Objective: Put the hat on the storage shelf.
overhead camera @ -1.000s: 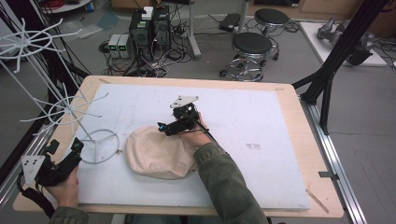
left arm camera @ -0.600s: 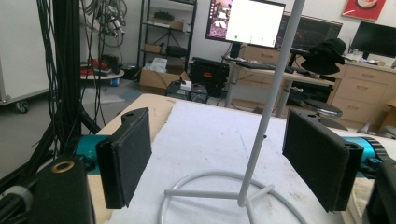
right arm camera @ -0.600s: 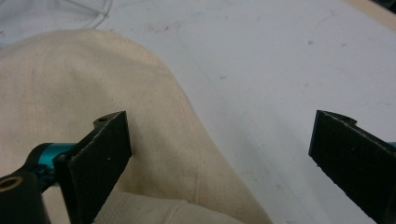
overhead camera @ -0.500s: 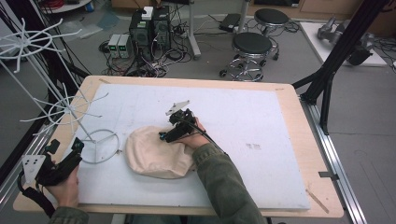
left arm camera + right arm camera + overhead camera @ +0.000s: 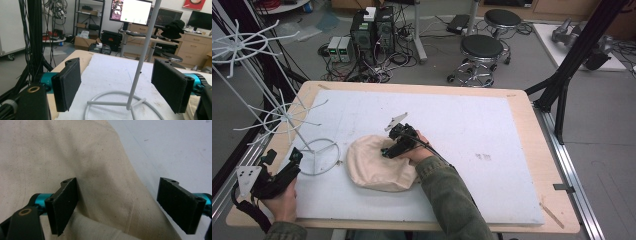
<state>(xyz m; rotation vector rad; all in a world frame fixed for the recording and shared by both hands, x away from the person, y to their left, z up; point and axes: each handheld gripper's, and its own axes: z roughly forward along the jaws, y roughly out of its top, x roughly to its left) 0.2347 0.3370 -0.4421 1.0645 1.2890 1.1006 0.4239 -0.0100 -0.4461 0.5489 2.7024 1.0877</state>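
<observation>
Right gripper [image 5: 388, 151]: your jaws stand wide apart and hold nothing, poised low over the cream cloth hat [image 5: 374, 167], which lies flat on the white mat [image 5: 492, 135] near the table's front edge, left of centre. From the right gripper view, one pad [image 5: 65, 199] sits over the hat's [image 5: 62, 165] crown while the other pad [image 5: 178, 202] hangs beyond its rim, above bare mat, so the hat's edge runs between the jaws. Whether the near pad already touches the fabric is hard to tell from this angle.

Left gripper [image 5: 279, 167]: you hold it at the table's front left corner, jaws likewise parted and empty. From the left gripper view, its pads [image 5: 67, 82] frame the white wire stand [image 5: 140, 62], whose ring base [image 5: 318, 156] rests on the mat just left of the hat, apart from it.

Step in hand, as judged: the approach for a grasp on the hat, with nothing yet pinched. The next move calls for you to lower the right jaws until the rim lies between the pads, then close on a single fold of cloth near the edge, firm enough that the soft fabric does not slide out when lifted. The left gripper appears placed to steady the stand.
</observation>
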